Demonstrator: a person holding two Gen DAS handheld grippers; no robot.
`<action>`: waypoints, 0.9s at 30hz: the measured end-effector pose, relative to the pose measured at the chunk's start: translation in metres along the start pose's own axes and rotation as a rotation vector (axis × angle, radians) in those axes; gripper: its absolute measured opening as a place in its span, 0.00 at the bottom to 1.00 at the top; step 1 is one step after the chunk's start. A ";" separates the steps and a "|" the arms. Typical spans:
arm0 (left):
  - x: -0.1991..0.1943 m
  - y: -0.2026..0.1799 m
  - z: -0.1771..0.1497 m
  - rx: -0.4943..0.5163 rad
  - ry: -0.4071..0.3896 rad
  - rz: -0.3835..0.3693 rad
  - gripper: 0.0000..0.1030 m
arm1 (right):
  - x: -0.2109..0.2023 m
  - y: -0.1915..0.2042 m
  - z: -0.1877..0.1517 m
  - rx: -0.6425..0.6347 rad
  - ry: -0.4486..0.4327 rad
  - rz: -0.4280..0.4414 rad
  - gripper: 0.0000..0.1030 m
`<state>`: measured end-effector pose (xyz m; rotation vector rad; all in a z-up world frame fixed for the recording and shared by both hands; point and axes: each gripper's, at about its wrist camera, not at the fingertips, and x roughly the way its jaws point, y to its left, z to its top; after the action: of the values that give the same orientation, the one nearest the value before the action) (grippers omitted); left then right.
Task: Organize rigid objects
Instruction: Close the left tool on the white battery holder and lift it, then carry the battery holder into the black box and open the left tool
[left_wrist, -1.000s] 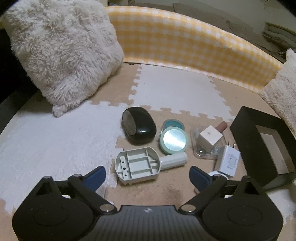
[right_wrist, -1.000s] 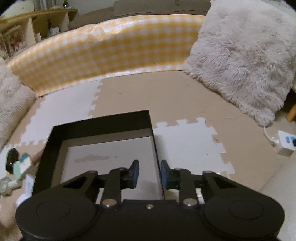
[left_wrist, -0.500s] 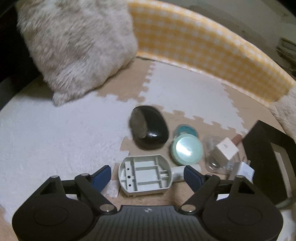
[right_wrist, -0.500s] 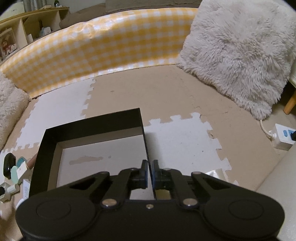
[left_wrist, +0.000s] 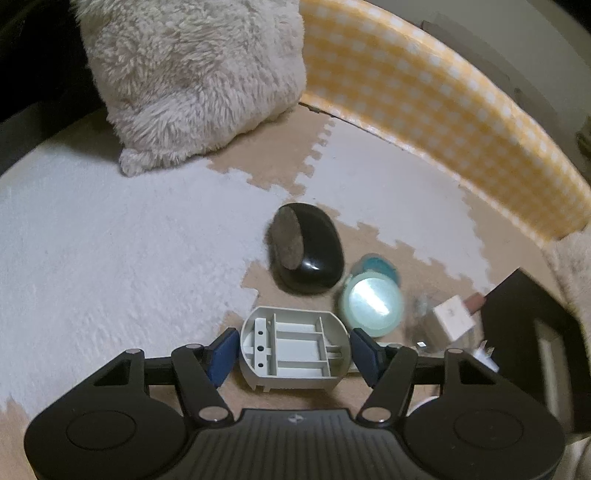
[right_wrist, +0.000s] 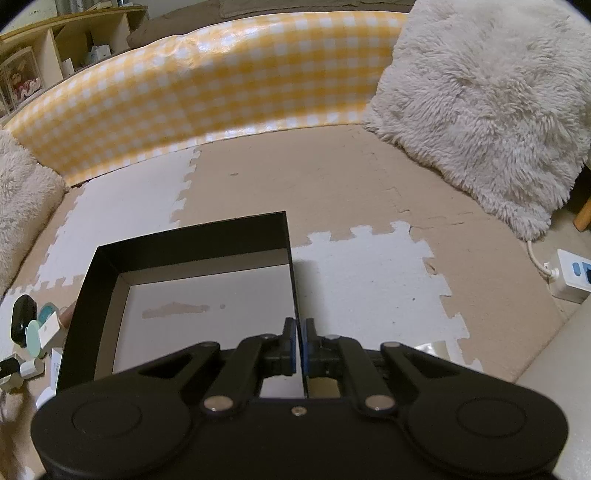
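Note:
A grey ribbed plastic shell (left_wrist: 295, 332) lies open side up on the foam mat, between the blue pads of my left gripper (left_wrist: 293, 354). Its jaws are closing and stand right at the shell's two sides without clearly pressing. Behind the shell lie a black oval case (left_wrist: 306, 254), a mint round mirror (left_wrist: 371, 304) and a white cube (left_wrist: 452, 317). My right gripper (right_wrist: 301, 347) is shut on the right wall of the black open box (right_wrist: 184, 236), which holds nothing visible. The box's corner (left_wrist: 524, 302) also shows at the right of the left wrist view.
Fluffy cream pillows (left_wrist: 192, 74) (right_wrist: 480, 96) lean against a yellow checked bumper (right_wrist: 207, 85) that rings the mat. A white charger plug (left_wrist: 487, 356) lies by the box. A white power strip (right_wrist: 572, 273) with its cable sits at the far right.
My left gripper came down and rolled, and its jaws narrowed around the grey shell. My right gripper's jaws closed onto the box's right wall.

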<state>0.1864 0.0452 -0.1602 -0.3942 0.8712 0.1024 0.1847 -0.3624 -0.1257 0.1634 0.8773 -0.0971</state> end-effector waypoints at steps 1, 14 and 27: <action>-0.004 -0.001 0.000 -0.017 -0.005 -0.016 0.64 | 0.000 0.000 0.000 0.001 0.000 0.000 0.04; -0.055 -0.098 -0.013 0.058 -0.018 -0.361 0.64 | 0.001 -0.002 0.000 0.018 0.010 0.012 0.04; -0.040 -0.167 -0.052 0.146 -0.015 -0.388 0.64 | 0.000 0.000 0.000 0.014 0.017 0.008 0.03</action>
<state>0.1645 -0.1254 -0.1106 -0.4182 0.7686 -0.3139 0.1848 -0.3627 -0.1256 0.1810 0.8928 -0.0944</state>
